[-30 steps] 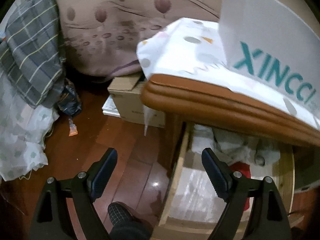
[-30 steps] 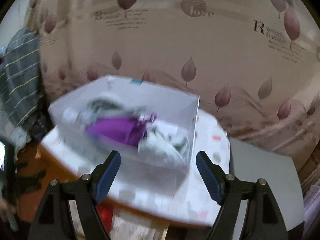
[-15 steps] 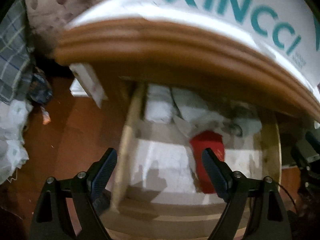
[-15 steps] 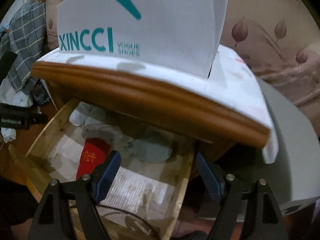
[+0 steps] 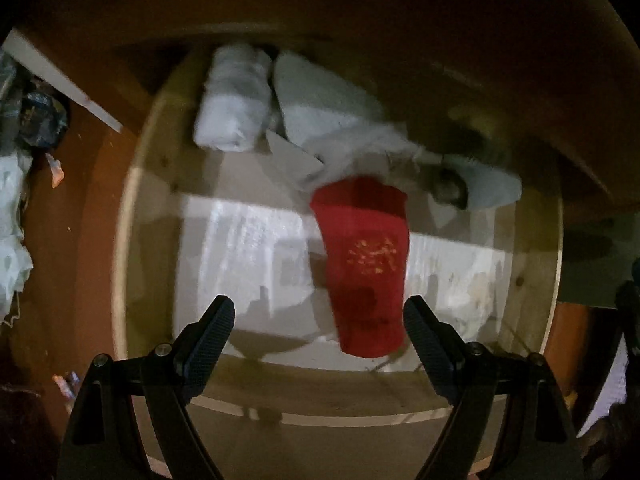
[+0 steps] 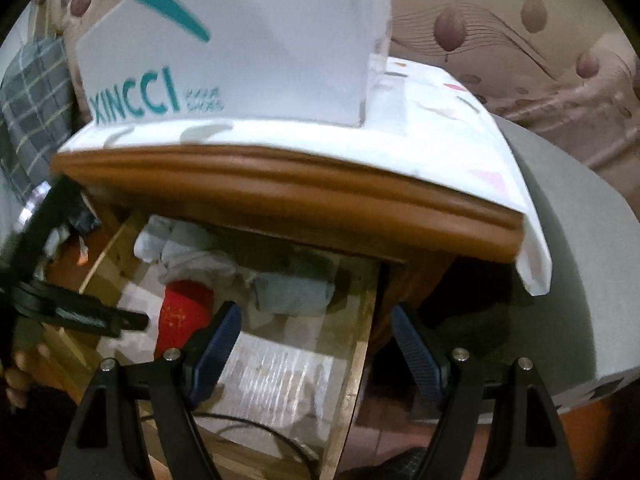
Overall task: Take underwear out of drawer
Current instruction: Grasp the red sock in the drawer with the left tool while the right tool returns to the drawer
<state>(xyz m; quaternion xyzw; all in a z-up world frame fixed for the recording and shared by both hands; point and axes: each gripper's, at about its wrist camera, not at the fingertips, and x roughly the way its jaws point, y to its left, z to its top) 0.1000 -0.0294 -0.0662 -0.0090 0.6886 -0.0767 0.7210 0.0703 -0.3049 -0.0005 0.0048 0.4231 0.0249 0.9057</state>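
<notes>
Above the pulled-out drawer (image 5: 132,216), the left gripper (image 5: 319,330) is held spread over red underwear (image 5: 362,264); the right gripper (image 6: 316,344) is likewise spread, grasping nothing.

Left gripper (image 5: 319,316) jaws wide, empty — right gripper (image 6: 316,330) likewise.

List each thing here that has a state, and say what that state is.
drawer: pulled open
red garment: lying flat in the drawer, untouched
white bundle: rolled up at the back
left tongs: open, empty
right tongs: open, empty
white box: standing on the cabinet top
</notes>
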